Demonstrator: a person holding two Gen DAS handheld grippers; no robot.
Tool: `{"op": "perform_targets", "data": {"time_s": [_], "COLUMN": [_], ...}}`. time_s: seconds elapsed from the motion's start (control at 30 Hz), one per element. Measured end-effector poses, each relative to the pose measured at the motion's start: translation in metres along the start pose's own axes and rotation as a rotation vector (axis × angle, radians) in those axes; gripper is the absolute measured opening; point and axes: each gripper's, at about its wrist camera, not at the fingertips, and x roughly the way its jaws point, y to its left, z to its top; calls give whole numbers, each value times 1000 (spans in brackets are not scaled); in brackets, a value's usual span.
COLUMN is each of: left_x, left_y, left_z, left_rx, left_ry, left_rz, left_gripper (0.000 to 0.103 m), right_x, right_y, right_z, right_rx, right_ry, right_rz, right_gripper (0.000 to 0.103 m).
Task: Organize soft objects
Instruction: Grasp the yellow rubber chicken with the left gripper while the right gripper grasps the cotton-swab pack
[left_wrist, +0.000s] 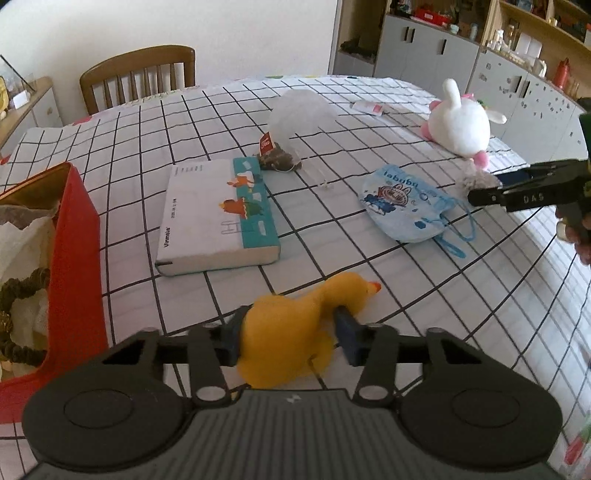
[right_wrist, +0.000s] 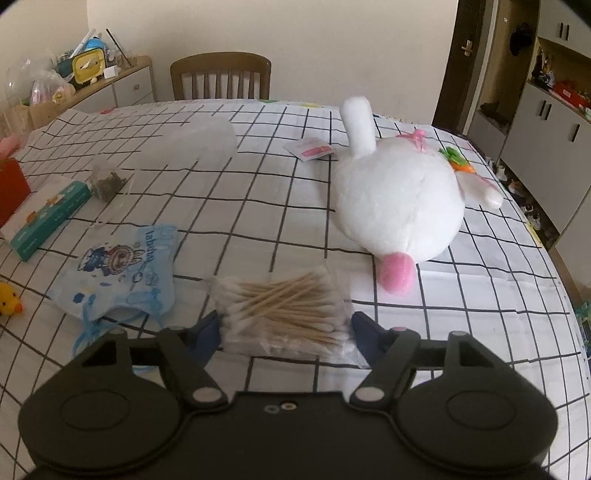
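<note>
My left gripper (left_wrist: 288, 338) is shut on a yellow rubber duck (left_wrist: 295, 325), squeezing its body just above the checked tablecloth. The duck's head also shows in the right wrist view (right_wrist: 9, 299). My right gripper (right_wrist: 284, 332) is closed around a clear bag of cotton swabs (right_wrist: 284, 314) resting on the table; it also shows in the left wrist view (left_wrist: 480, 195). A white and pink plush rabbit (right_wrist: 399, 199) lies beyond the swabs and shows far right in the left wrist view (left_wrist: 460, 123). A blue "labubu" pouch (left_wrist: 406, 203) lies between the grippers.
A red box (left_wrist: 74, 266) with paper and beads stands at the left. A tissue pack (left_wrist: 218, 214), a tea bag (left_wrist: 277, 158), a clear plastic bag (left_wrist: 303, 110) and a small sachet (right_wrist: 310, 149) lie mid-table. A wooden chair (right_wrist: 221, 75) stands behind the table.
</note>
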Motion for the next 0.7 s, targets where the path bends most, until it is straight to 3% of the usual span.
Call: {"op": "perform_targets", "data": {"time_s": [0.07, 0.17, 0.7], "left_x": [-2, -6, -59], "left_y": [0, 5, 18], "left_z": [-1, -2, 11], "left_rx": [-4, -29, -81], "left_ry": [-3, -10, -89], "left_rz": [16, 10, -17], "left_gripper": [34, 32, 31], "right_x": [-5, -14, -99], "right_y": [5, 12, 85], "right_z": [-1, -2, 18], "right_rx": [-6, 3, 7], "right_ry": [-11, -27, -96], "right_rz": [-4, 9, 112], "right_gripper": [72, 71, 71]}}
